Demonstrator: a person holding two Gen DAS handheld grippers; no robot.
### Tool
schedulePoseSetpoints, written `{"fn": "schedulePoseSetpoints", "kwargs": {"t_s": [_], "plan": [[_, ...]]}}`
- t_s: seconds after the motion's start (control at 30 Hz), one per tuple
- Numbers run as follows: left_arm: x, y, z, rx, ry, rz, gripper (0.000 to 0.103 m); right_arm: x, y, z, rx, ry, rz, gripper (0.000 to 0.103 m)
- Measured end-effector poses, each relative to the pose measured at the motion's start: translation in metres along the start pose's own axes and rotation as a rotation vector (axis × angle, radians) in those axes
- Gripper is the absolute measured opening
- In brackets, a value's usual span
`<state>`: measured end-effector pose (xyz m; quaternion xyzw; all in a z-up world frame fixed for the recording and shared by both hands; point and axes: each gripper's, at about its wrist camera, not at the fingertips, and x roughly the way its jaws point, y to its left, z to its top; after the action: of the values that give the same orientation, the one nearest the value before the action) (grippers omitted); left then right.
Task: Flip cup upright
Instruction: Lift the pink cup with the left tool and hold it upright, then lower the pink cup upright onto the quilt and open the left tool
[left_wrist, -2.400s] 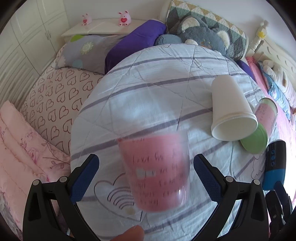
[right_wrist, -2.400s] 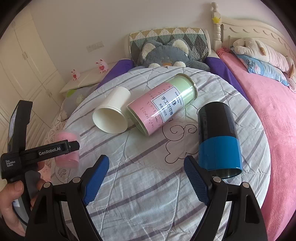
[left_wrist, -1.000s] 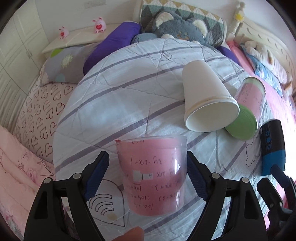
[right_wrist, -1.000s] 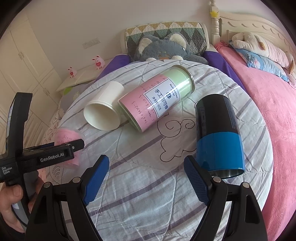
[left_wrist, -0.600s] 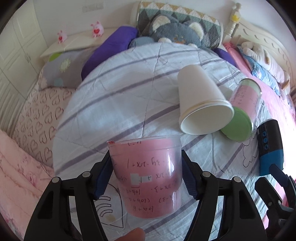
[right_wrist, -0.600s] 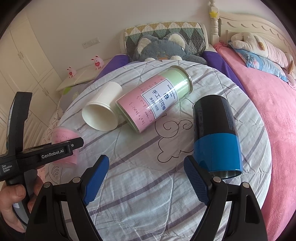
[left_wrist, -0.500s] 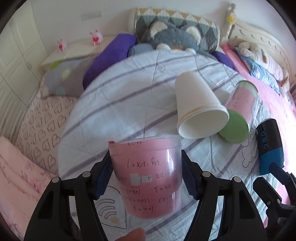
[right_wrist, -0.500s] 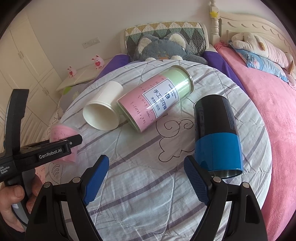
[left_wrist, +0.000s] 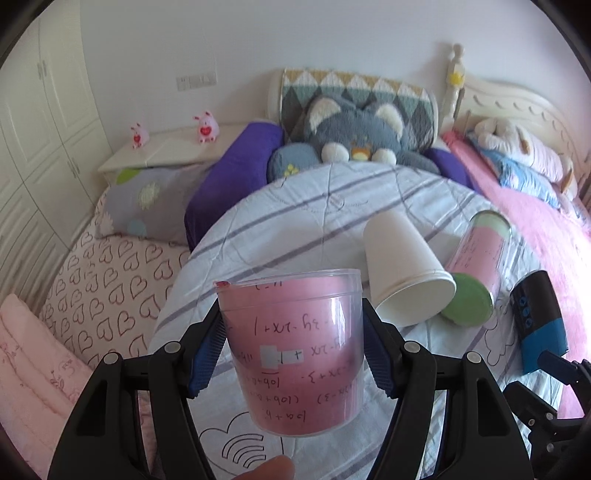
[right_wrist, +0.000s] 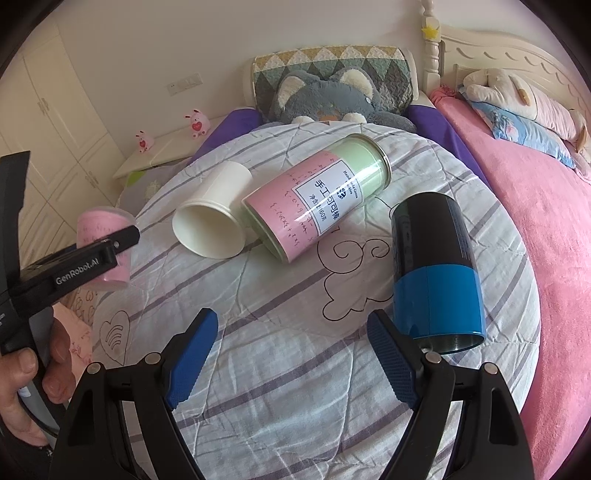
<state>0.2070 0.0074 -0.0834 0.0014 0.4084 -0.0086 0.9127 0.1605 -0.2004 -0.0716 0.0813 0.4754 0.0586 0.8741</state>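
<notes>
My left gripper (left_wrist: 293, 349) is shut on a clear cup with a pink paper lining (left_wrist: 295, 354). It holds the cup upright, mouth up, above the striped round cushion (left_wrist: 280, 229). The cup also shows at the left of the right wrist view (right_wrist: 105, 245), lifted off the cushion. My right gripper (right_wrist: 293, 354) is open and empty, low over the near part of the cushion (right_wrist: 288, 387).
A white paper cup (right_wrist: 216, 221), a pink and green canister (right_wrist: 314, 197) and a black and blue tumbler (right_wrist: 432, 266) lie on their sides on the cushion. Pillows and a grey plush cat (right_wrist: 325, 96) lie behind. A pink blanket (right_wrist: 535, 221) is on the right.
My left gripper closed on the pink cup and lifted it off the cushion. The right gripper has stayed almost still.
</notes>
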Motion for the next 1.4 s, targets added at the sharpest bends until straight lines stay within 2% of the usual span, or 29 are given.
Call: {"fn": "schedulePoseSetpoints", "kwargs": {"t_s": [0.17, 0.23, 0.4, 0.7, 1.4], "plan": [[0.002, -0.001, -0.007, -0.003, -0.103, -0.004, 0.069, 0.000, 0.001, -0.003, -0.002, 0.008, -0.004, 0.084], [0.002, -0.002, -0.004, -0.006, -0.132, -0.006, 0.069, -0.001, 0.002, -0.005, -0.005, 0.011, -0.010, 0.084], [-0.015, -0.004, 0.006, 0.012, -0.266, 0.007, 0.069, -0.005, -0.001, -0.010, 0.008, 0.009, -0.024, 0.084], [0.014, 0.001, -0.015, -0.004, -0.132, 0.001, 0.070, -0.007, -0.001, -0.012, 0.008, 0.008, -0.026, 0.084], [0.009, 0.000, -0.015, -0.006, -0.145, 0.006, 0.071, -0.005, 0.002, -0.013, 0.003, 0.014, -0.028, 0.084]]}}
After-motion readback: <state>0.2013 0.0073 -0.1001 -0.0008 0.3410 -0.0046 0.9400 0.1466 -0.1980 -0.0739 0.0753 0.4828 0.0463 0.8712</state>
